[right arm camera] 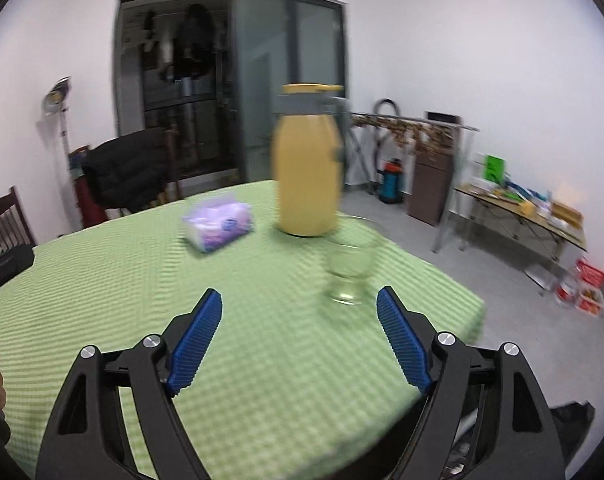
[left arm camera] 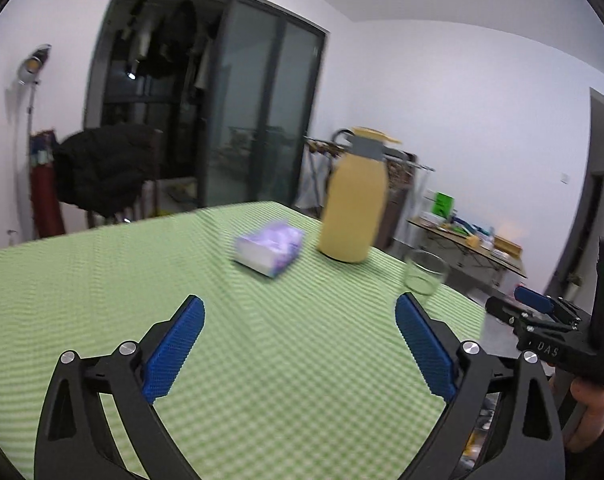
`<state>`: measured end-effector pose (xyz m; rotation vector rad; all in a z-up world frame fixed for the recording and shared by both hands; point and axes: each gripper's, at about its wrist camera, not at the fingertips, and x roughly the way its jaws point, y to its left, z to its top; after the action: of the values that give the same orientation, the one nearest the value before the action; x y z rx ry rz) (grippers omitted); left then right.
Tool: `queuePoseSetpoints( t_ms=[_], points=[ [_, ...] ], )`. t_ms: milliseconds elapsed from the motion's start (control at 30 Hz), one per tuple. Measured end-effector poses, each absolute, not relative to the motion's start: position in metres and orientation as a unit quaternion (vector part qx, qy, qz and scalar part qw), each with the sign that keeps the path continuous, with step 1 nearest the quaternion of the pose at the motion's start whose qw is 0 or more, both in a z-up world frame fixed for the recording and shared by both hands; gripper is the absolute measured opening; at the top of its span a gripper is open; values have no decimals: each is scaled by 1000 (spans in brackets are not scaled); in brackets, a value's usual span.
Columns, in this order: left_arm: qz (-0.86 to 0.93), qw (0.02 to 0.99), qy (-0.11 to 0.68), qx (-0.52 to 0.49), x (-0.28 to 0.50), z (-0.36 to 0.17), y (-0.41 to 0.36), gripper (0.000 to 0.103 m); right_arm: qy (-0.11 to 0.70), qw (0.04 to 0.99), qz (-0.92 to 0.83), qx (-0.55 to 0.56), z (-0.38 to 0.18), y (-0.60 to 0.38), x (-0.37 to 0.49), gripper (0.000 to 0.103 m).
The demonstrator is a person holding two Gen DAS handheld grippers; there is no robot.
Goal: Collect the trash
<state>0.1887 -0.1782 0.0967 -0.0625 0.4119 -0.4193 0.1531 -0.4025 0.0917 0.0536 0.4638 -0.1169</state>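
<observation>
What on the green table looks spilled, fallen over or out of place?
Nothing stands out. The yellow jug and the glass stand upright on the green checked cloth, and the tissue pack lies flat. No spill or trash shows, though the pictures are blurred.

Counter under green checked cloth [left arm camera: 101, 280], yellow thermos jug [left arm camera: 352, 208] upright, purple tissue pack [left arm camera: 267, 250] beside it, clear glass [right arm camera: 348, 272] near edge.
</observation>
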Motion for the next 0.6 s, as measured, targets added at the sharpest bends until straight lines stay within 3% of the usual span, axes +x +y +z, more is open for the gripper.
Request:
queuePoseSetpoints(
  t_ms=[267, 600],
  points=[
    [-149, 974, 169, -17, 186, 110, -110, 94, 207, 978, 5, 0, 96, -323, 187, 78],
    [-75, 985, 154, -10, 194, 90, -30, 94, 168, 983, 67, -30, 85, -237, 212, 82]
  ],
)
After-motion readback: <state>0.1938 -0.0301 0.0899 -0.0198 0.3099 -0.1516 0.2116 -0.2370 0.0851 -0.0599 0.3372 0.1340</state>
